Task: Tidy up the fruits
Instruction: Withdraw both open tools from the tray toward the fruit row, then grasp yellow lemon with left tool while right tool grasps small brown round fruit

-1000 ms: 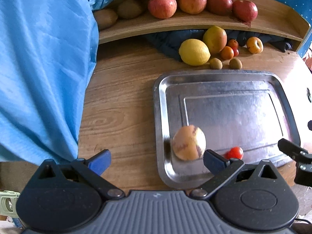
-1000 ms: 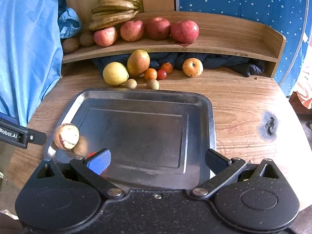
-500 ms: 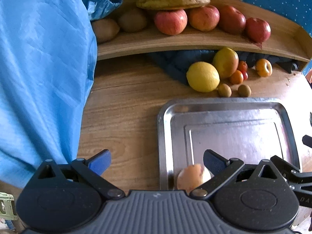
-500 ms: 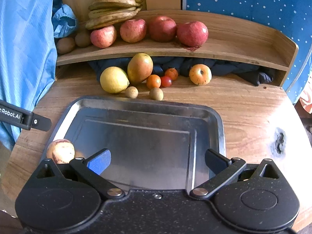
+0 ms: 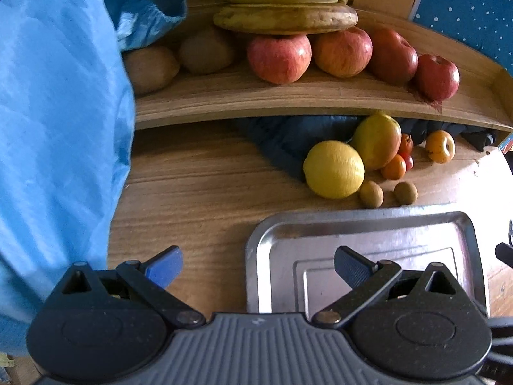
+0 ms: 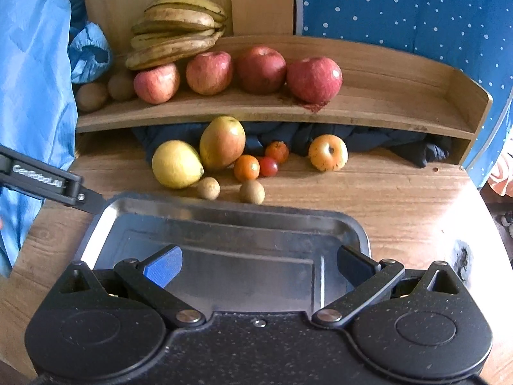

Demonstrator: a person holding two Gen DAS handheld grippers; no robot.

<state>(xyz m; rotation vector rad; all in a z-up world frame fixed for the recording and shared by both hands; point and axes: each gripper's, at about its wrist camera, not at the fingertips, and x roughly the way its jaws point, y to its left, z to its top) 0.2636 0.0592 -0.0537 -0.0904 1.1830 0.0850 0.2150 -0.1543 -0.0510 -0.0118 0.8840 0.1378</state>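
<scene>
Showing both tools with jaws spread and empty: left gripper [image 5: 258, 264] above the metal tray's [image 5: 359, 216] near-left corner, right gripper [image 6: 259, 261] over its centre. Beyond the tray, on the wooden table [image 6: 400, 199], lie a lemon [image 6: 176, 164] and mango [image 6: 222, 142]; apples [image 6: 260, 70] line the shelf [image 6: 384, 109].

Table [image 6: 368, 192]: wood, visible grain, a dark burn-like mark [image 6: 461, 256] near its right edge.
Shelf [image 6: 384, 109]: 1 raised wooden ledge with a low rim, at the table's back.
Back panel [image 6: 256, 0]: light wood boards behind the shelf.
Right backdrop [image 6: 400, 6]: dark blue cloth with white dots.
Left side [image 5: 57, 128]: plain light-blue fabric, hanging.
Under the shelf [image 6: 368, 141]: dark navy cloth, bunched.
Light: bright glare on the table's right.
</scene>
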